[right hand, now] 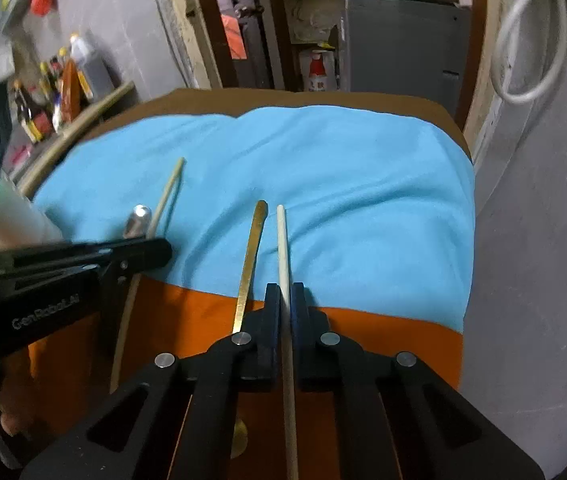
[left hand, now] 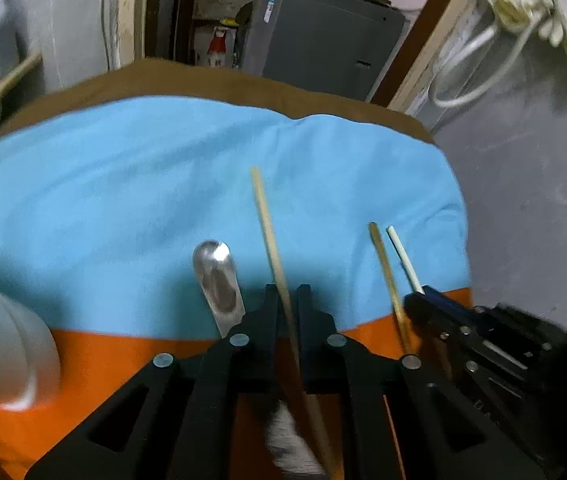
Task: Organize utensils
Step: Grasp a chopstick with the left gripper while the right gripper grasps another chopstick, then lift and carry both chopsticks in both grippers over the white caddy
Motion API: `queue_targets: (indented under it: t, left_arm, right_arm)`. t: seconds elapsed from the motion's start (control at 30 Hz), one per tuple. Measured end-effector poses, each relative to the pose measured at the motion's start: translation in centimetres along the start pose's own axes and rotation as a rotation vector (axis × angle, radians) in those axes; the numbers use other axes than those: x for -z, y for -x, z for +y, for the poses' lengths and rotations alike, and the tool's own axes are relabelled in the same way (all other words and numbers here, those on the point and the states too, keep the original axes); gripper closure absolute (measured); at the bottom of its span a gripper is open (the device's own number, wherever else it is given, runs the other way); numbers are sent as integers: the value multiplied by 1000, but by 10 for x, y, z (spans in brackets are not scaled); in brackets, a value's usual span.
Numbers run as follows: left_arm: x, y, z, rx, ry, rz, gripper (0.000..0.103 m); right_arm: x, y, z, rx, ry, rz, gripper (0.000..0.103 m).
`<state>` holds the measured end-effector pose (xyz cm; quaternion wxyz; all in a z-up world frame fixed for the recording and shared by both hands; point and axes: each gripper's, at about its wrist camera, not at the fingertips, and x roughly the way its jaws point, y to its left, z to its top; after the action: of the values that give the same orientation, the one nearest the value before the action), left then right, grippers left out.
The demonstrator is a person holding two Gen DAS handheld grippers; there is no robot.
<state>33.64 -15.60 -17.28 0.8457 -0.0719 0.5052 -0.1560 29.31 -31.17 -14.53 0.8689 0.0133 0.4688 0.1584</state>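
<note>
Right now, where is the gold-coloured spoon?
The gold-coloured spoon lies on the cloth just left of the white chopstick held in the right gripper, with its handle pointing away and its bowl near the camera.

A pale wooden chopstick (left hand: 271,240) is shown clamped between the fingers of the left tool (left hand: 286,292), its tip pointing away over the blue cloth (left hand: 123,184). A cream-white chopstick (right hand: 283,248) is gripped likewise in the right tool (right hand: 284,290), lying nearly parallel to the first. Just to the left of the white chopstick, a slim brass-coloured utensil handle (right hand: 249,256) is seen stretched across the boundary of blue and orange cloth (right hand: 203,320); its round end shows blurred beneath the tool. Left of the wooden chopstick, a shiny steel spoon handle (left hand: 217,280) is laid, close beside the left tool's finger.
</note>
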Motion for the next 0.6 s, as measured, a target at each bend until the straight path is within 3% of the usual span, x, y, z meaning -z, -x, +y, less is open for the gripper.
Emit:
queue_targets:
  t: [0.1,0.33,0.6]
  left_arm:
    - [6,17,-1,34,2,-51,101]
    - [23,75,-7,109,-19,-269,101]
    - [25,140,1,130,35,-504,101]
  right_arm:
    - [3,15,-7,-71,-67,-64,100]
    - [10,58,1,-143,-88,-258,100]
    - [2,114,28,-292,-94,-546,100]
